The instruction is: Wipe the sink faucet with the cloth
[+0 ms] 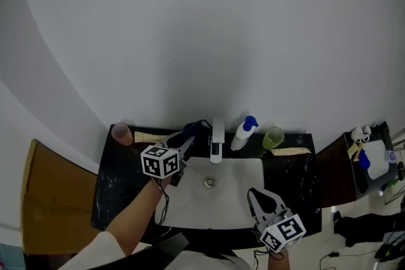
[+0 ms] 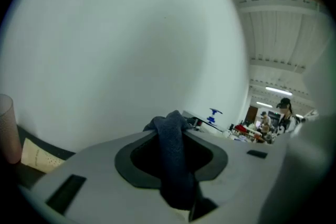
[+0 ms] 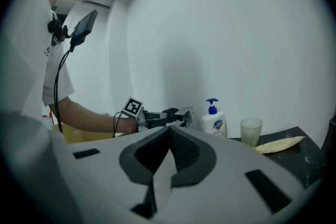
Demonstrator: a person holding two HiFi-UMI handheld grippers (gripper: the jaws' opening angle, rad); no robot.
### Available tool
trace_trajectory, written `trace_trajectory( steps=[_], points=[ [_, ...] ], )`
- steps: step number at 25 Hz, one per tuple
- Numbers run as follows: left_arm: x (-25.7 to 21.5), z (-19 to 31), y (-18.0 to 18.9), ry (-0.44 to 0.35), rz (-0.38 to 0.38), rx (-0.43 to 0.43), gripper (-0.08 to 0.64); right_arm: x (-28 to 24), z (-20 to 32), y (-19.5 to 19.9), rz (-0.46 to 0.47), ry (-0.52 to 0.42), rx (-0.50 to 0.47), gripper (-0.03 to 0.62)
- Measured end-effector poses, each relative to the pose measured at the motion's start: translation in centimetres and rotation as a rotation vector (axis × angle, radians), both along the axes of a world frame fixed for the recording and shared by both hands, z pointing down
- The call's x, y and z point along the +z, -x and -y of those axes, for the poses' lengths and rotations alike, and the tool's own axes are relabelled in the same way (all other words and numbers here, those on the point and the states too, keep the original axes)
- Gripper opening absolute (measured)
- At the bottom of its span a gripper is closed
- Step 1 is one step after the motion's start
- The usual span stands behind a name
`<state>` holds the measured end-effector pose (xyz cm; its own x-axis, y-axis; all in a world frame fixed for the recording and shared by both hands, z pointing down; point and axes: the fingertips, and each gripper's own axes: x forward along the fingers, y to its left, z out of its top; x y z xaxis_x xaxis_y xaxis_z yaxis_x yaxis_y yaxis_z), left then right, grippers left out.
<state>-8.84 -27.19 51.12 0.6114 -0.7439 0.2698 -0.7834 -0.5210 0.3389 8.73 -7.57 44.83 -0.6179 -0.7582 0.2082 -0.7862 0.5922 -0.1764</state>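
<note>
The chrome faucet (image 1: pixel 217 139) stands at the middle back of the white rectangular sink (image 1: pixel 190 202). Its flat, squared spout runs lengthwise from the wall out over the basin, tip toward the drain. Just left of it, the left gripper (image 1: pixel 190 138) is clamped on a dark blue, nubby terry cloth (image 1: pixel 195 129). The cloth is bunched at the jaw tips nearest the faucet and trails back between the jaws as a narrow fold; whether it touches the metal is unclear. The right gripper (image 1: pixel 256 195) hovers over the basin's near right corner, jaws closed tip to tip on nothing. The countertop (image 1: pixel 114 190) is glossy, speckled black.
</note>
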Motion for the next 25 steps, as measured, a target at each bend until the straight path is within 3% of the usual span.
trace_trajectory(
  steps=[3,5,8,11,14,17,19,22,24,25],
  points=[
    [0.0,1.4,0.5,0.009,-0.024,-0.033,0.113,0.3,-0.1,-0.5,-0.002,0.012,0.014,0.006],
    [-1.2,1.7,-0.4,-0.023,-0.056,-0.002,0.113,0.5,-0.1,-0.7,-0.003,0.017,0.021,0.006],
    [-3.7,2.1,-2.1,-0.075,-0.16,0.041,0.114,0.8,0.0,-0.6,-0.001,0.02,0.027,0.006],
    [-4.5,3.0,-3.7,-0.082,-0.205,0.068,0.113,1.1,0.0,-0.6,0.0,0.028,0.029,0.006],
    [-2.9,4.4,-4.3,-0.01,-0.249,0.04,0.113,1.2,0.1,-0.7,0.003,0.034,0.036,0.006],
    [0.7,5.0,-4.2,0.125,-0.309,-0.001,0.11,1.3,0.1,-1.0,0.003,0.037,0.045,0.006],
    [3.9,4.4,-4.5,0.233,-0.285,0.005,0.109,1.4,0.0,-1.0,0.003,0.039,0.047,0.006],
    [7.8,3.1,-4.6,0.355,-0.136,0.02,0.109,1.6,0.0,-1.0,0.005,0.042,0.045,0.006],
    [8.0,2.6,-4.2,0.351,-0.09,0.027,0.109,1.6,0.1,-0.9,0.005,0.038,0.041,0.006],
    [7.0,2.7,-3.8,0.325,-0.129,0.021,0.109,1.5,0.1,-0.8,0.007,0.035,0.04,0.006]
  ],
)
